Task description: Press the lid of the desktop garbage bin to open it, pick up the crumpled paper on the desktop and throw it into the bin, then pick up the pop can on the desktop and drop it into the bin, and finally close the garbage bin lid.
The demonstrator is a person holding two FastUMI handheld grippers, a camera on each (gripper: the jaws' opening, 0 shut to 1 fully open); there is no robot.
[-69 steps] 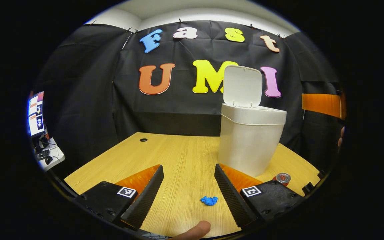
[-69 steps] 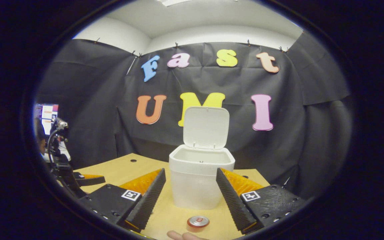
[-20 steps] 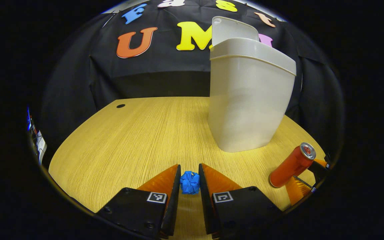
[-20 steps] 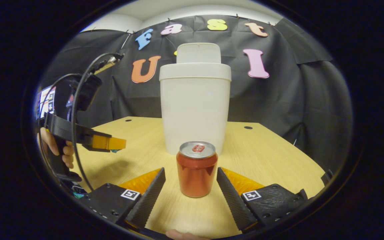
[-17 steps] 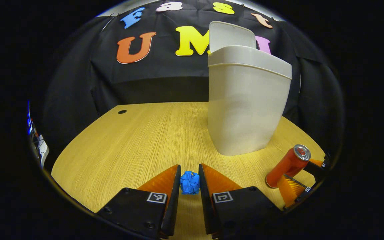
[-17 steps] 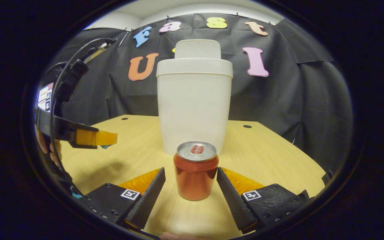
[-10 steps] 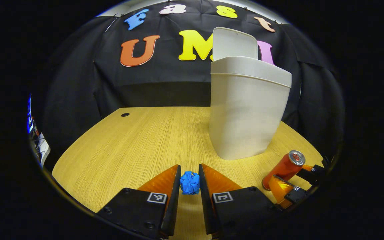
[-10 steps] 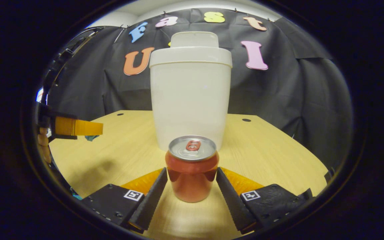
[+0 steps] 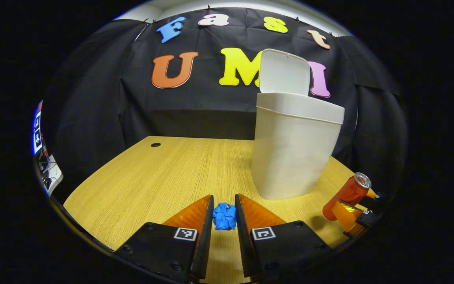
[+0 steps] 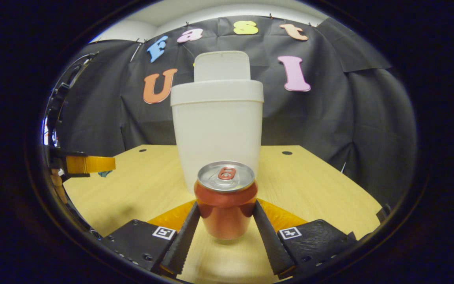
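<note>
The blue crumpled paper sits pinched between the fingers of my left gripper, held a little above the wooden table. Right of it stands the white bin with its lid upright and open. In the right gripper view, my right gripper is shut on the red pop can, both fingers against its sides, directly in front of the bin. In the left gripper view, the can leans in the right gripper. The left gripper shows at the left.
Cable holes mark the table at the far left and far right. A desk with a monitor lies beyond the table's left edge. A hand holds the left gripper. Black cloth walls close the back.
My right gripper's fingers have closed in from open onto the can and raised it slightly. My left gripper, holding the paper throughout, has risen a little.
</note>
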